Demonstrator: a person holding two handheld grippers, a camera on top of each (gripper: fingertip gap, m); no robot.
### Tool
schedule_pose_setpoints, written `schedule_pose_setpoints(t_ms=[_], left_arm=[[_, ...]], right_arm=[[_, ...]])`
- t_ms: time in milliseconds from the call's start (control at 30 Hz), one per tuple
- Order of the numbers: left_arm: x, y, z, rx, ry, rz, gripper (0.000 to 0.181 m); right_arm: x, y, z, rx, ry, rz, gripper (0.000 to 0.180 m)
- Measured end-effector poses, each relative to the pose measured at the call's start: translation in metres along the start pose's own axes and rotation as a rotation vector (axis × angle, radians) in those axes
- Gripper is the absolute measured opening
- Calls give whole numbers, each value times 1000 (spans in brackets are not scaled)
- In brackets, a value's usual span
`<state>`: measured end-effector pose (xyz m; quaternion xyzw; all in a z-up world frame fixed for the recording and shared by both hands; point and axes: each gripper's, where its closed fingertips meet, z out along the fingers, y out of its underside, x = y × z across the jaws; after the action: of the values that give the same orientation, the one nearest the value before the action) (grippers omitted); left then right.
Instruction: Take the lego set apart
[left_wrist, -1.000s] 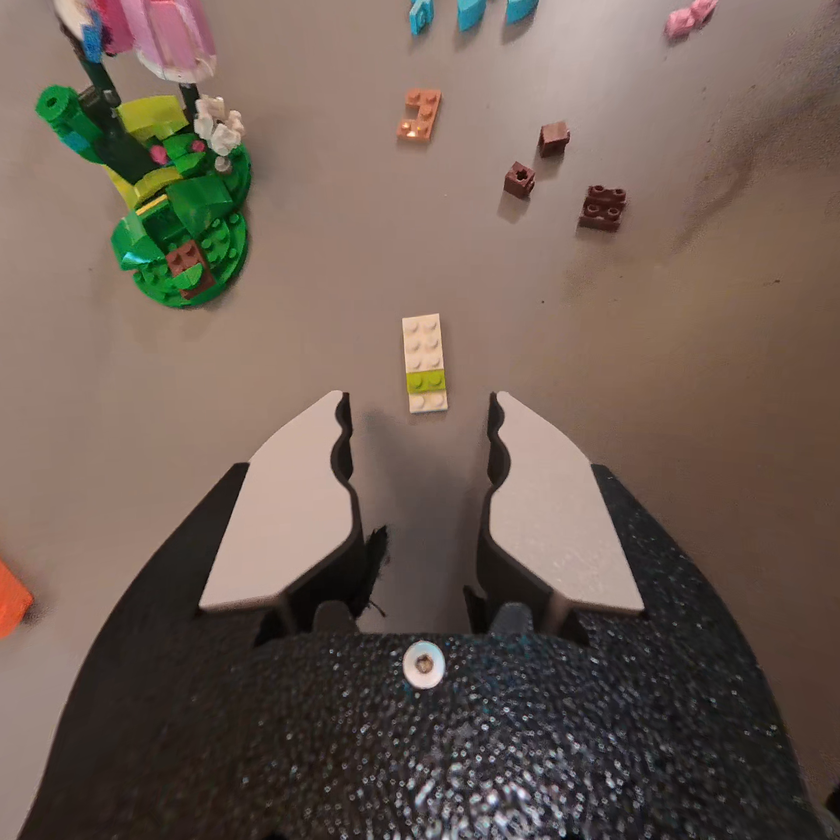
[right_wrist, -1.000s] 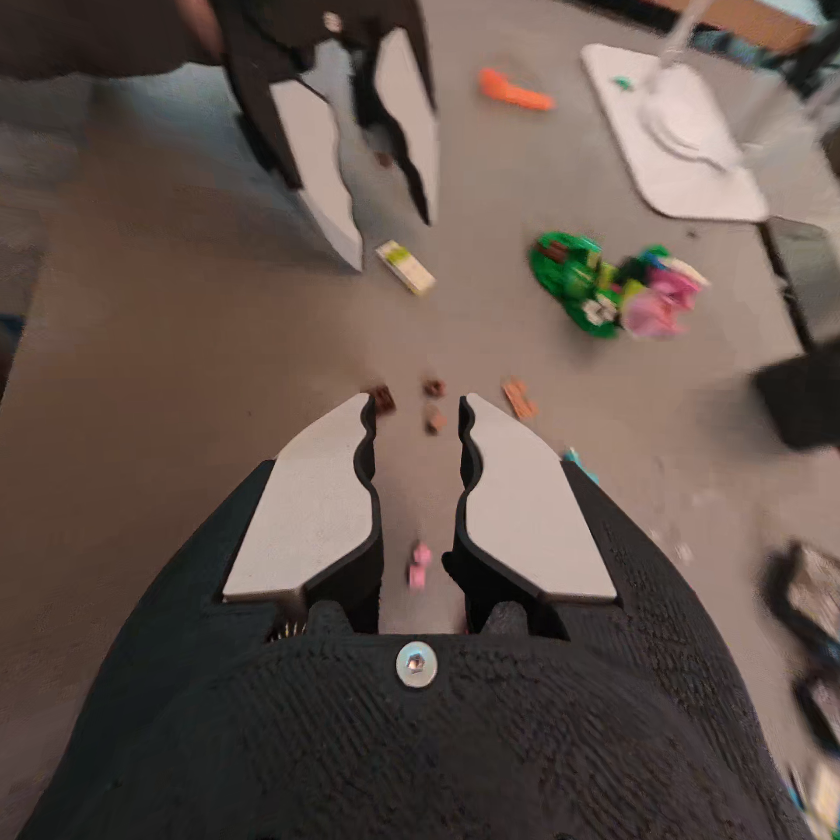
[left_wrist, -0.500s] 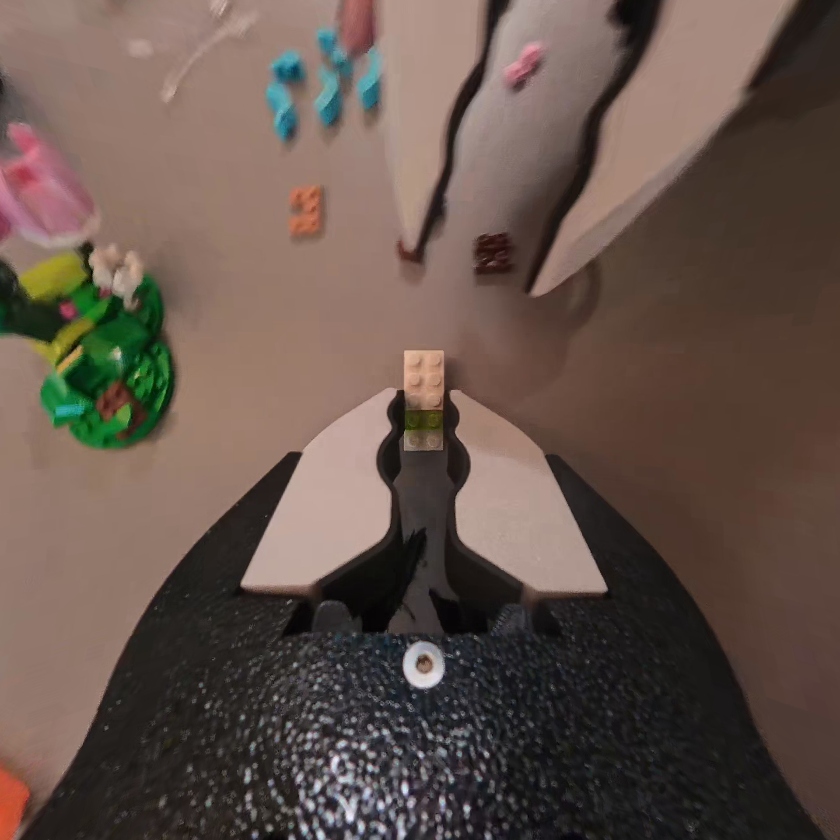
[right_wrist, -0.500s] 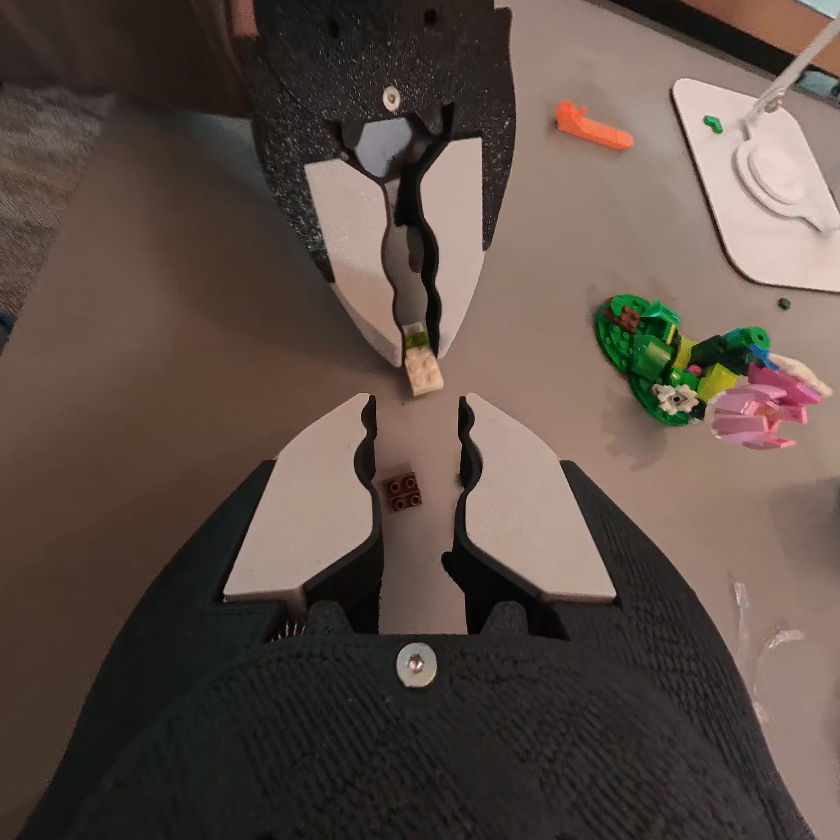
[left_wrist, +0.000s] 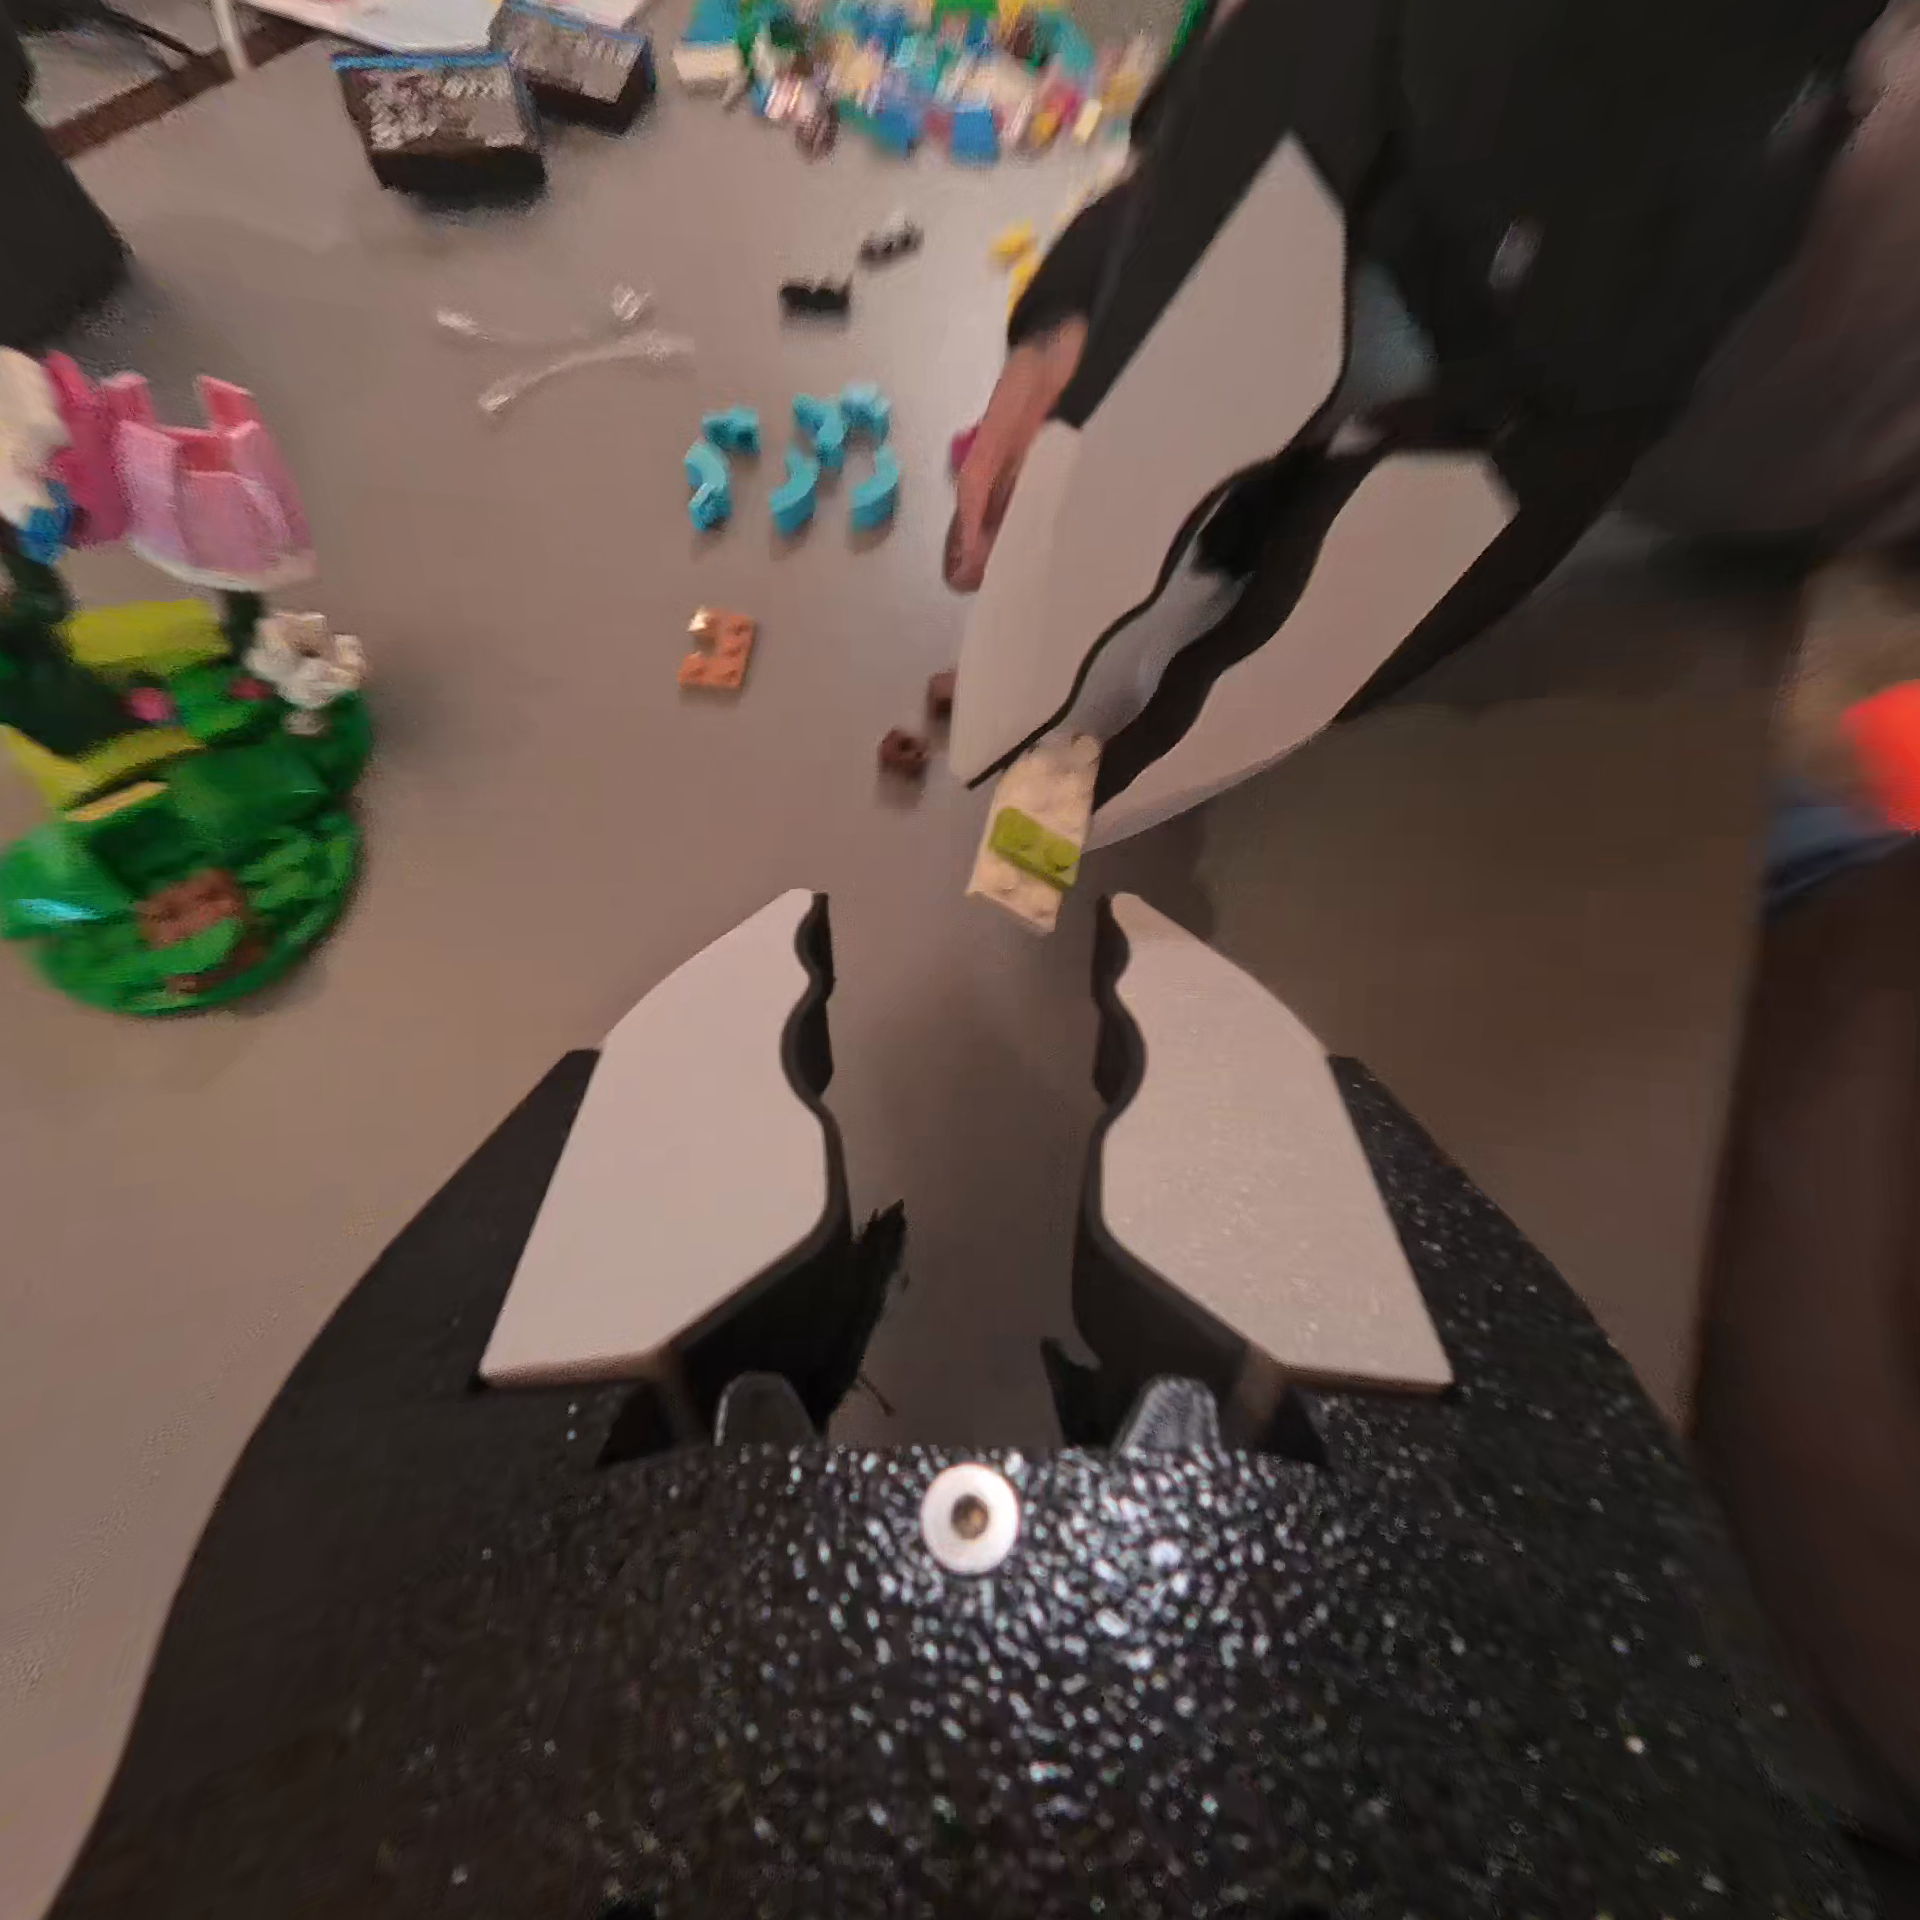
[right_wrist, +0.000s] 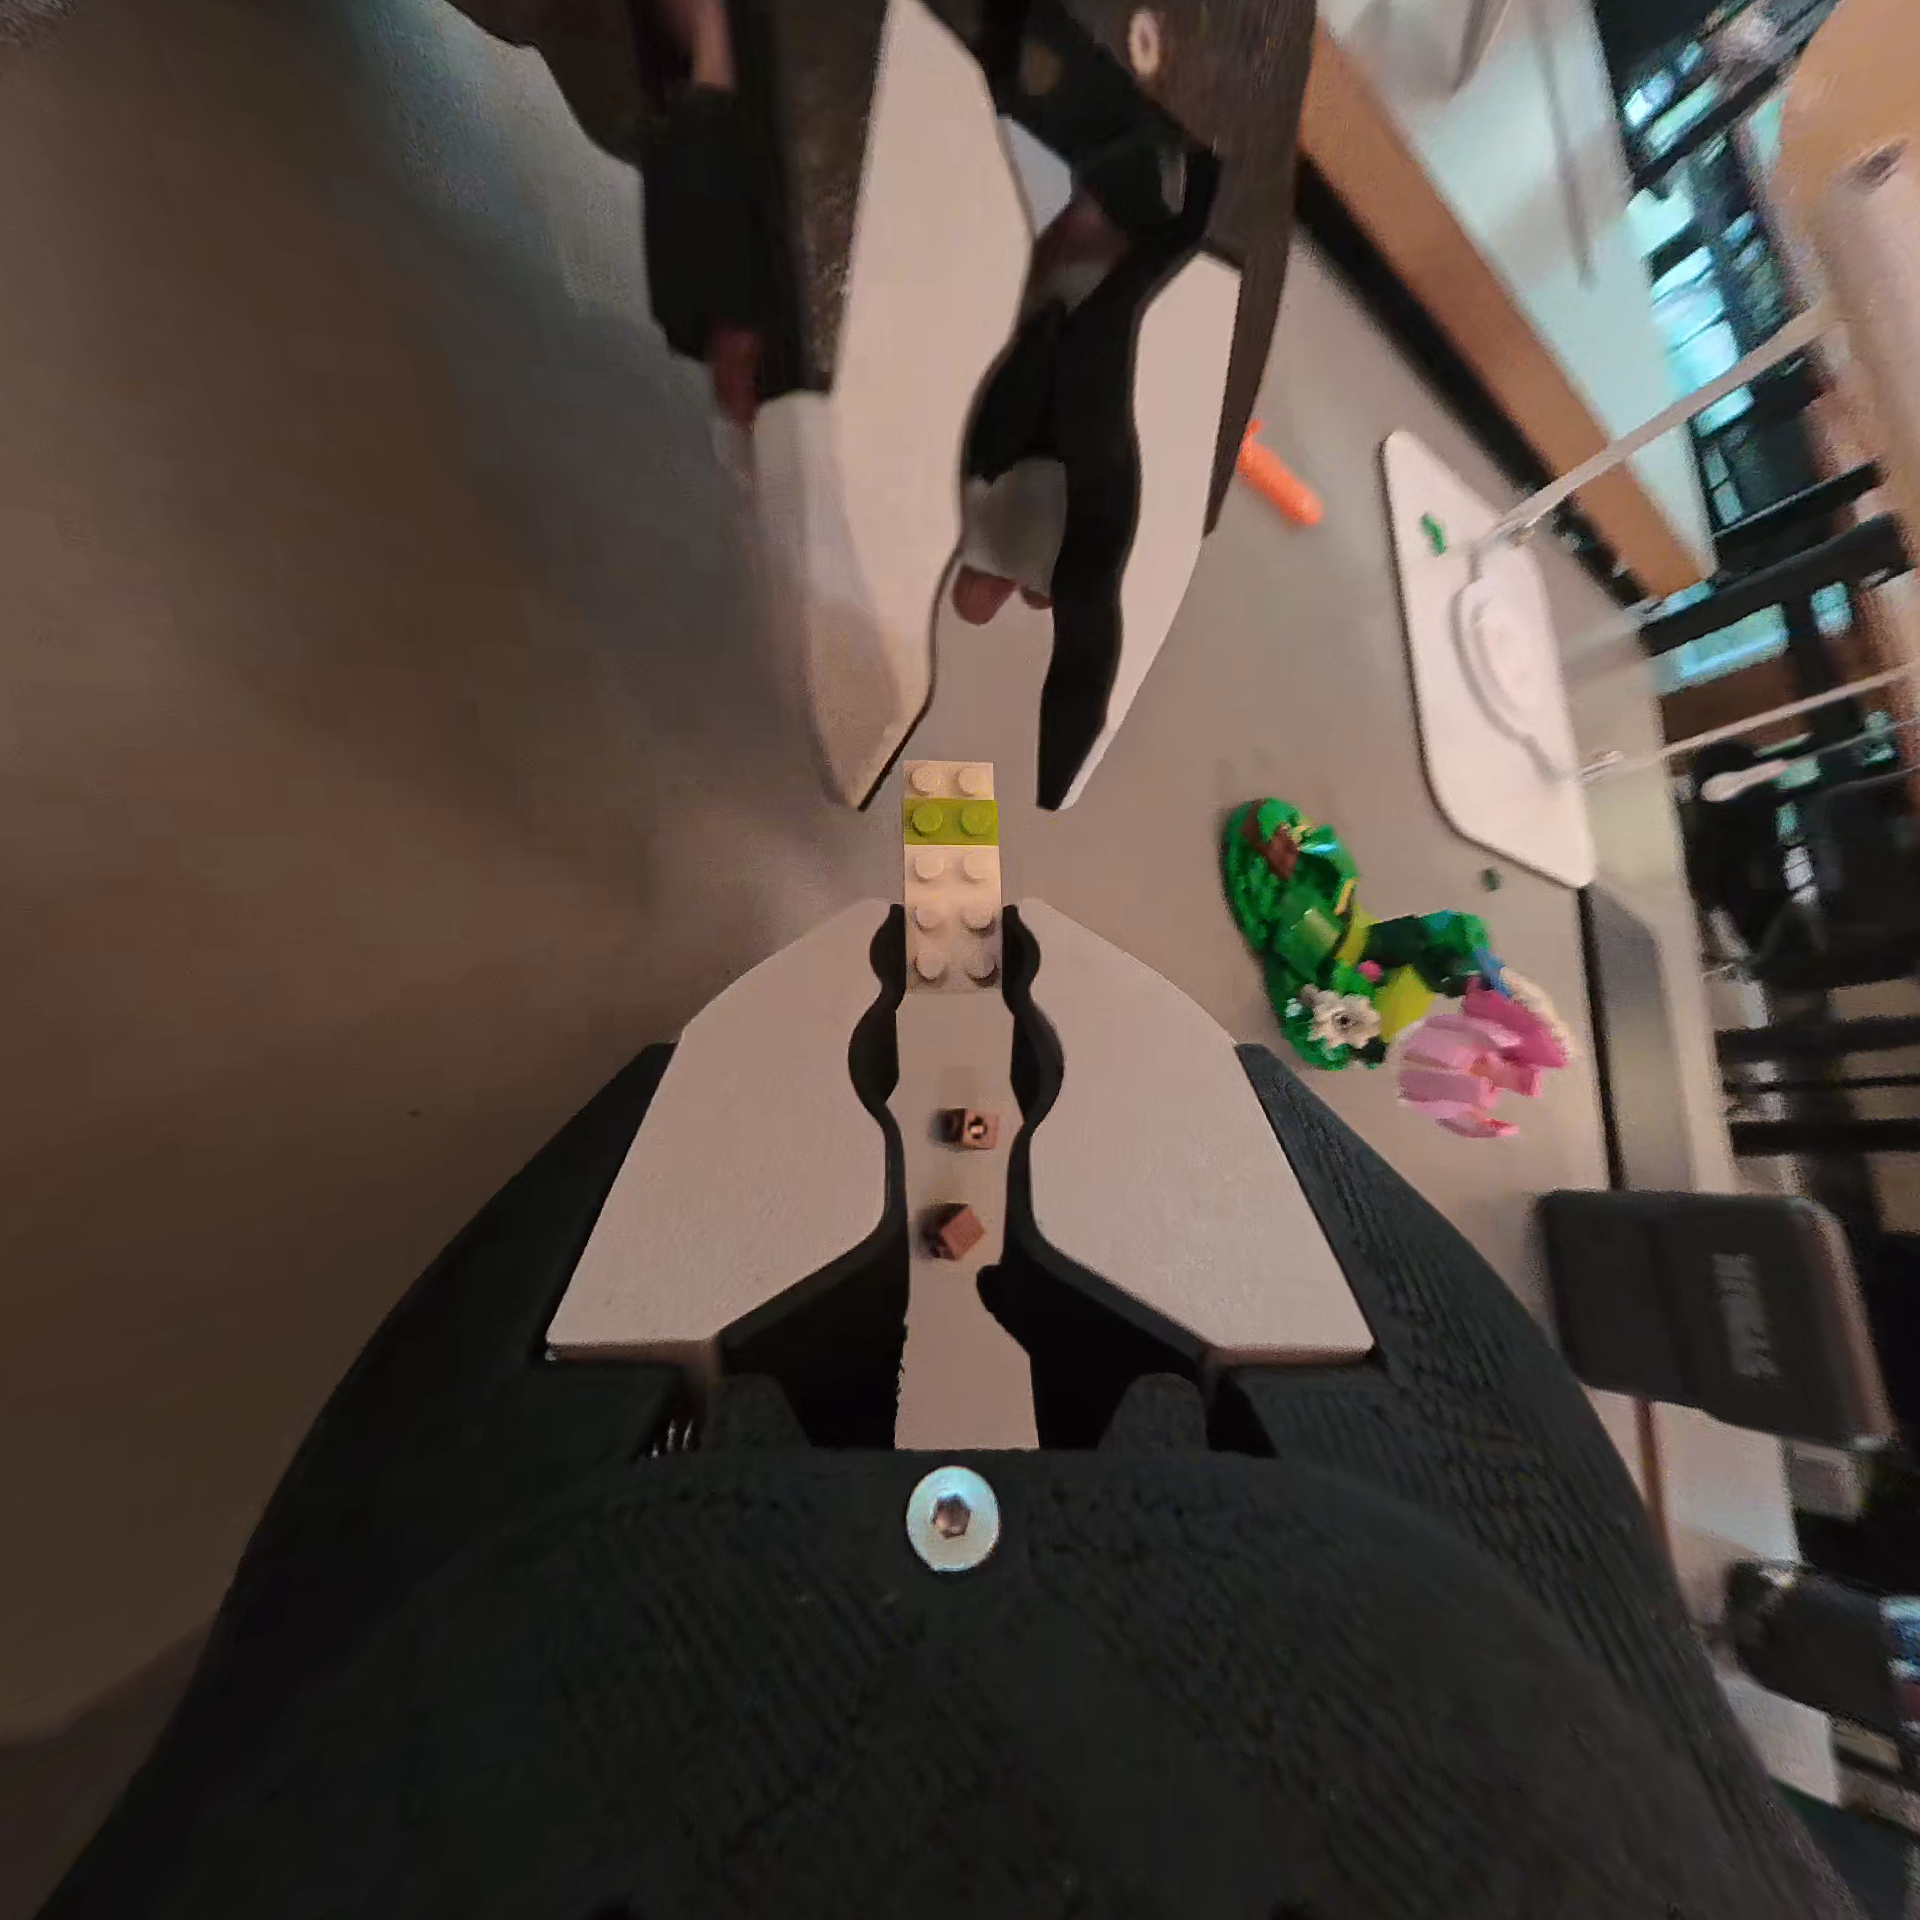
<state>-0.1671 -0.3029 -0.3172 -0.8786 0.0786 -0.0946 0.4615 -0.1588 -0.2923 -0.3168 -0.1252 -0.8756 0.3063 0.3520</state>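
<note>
A white lego plate (right_wrist: 951, 904) with a lime-green piece (right_wrist: 951, 821) across it is held off the grey table. My right gripper (right_wrist: 951, 920) is shut on its near end. It also shows in the left wrist view (left_wrist: 1039, 805), gripping the plate (left_wrist: 1023, 852) from the far side. My left gripper (left_wrist: 961, 914) is open and empty, its tips just short of the plate's free end. In the right wrist view the left gripper (right_wrist: 956, 798) faces mine, its jaws apart on either side of the plate's far end. The flower model (left_wrist: 177, 810) stands at the left.
Loose on the table are blue curved pieces (left_wrist: 800, 468), an orange plate (left_wrist: 717, 649) and small brown bricks (right_wrist: 966, 1127). A brick pile (left_wrist: 914, 94) and dark boxes (left_wrist: 447, 114) lie at the back. A white base pad (right_wrist: 1486, 665) and an orange tool (right_wrist: 1278, 483) lie beyond the flower model (right_wrist: 1309, 935).
My left gripper was shut on the plate on the table; it has let go and opened. My right gripper has closed on the plate, which is lifted off the table.
</note>
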Motion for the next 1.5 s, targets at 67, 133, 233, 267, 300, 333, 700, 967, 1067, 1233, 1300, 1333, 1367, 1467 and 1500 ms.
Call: schedule_pose_setpoints(t_ms=[67,133,233,267,300,333,700,967,1067,1233,1300,1333,1367,1467,1500], left_arm=[[10,-12,-5,116,143,-148,31],[15,-14,-6,151,239,-246,31],[28,-15,-3,160,349,-298,12],[28,-15,-3,168,354,-304,11],[28,-17,-2,183,358,-322,9],[28,-19,-2,199,371,-352,8],[14,-4,-3,167,202,-160,6],[11,-10,-7,203,131,-121,7],[13,-15,-9,208,31,2,7],[26,-18,-4,192,54,37,7],[30,-20,2,185,72,44,7],[32,-22,6,182,82,45,7],[33,-23,9,178,90,46,7],[37,-29,19,164,97,52,7],[39,-31,21,161,103,54,7]], right_arm=[[1,-4,-4,28,33,-56,16],[0,-7,-7,46,56,-100,16],[-1,-10,-8,62,76,-144,16],[0,-9,-8,57,86,-162,16],[1,-9,-9,53,102,-177,16],[3,-8,-8,44,122,-183,16],[-7,-33,-23,178,-39,65,15],[19,17,-44,-32,111,24,15],[30,49,-82,-98,262,55,16],[38,142,-179,-239,376,482,15],[29,185,-200,-365,352,554,16],[25,201,-206,-418,344,552,16],[20,213,-208,-463,315,565,16],[11,235,-208,-554,239,600,16],[9,239,-207,-570,217,609,16]])
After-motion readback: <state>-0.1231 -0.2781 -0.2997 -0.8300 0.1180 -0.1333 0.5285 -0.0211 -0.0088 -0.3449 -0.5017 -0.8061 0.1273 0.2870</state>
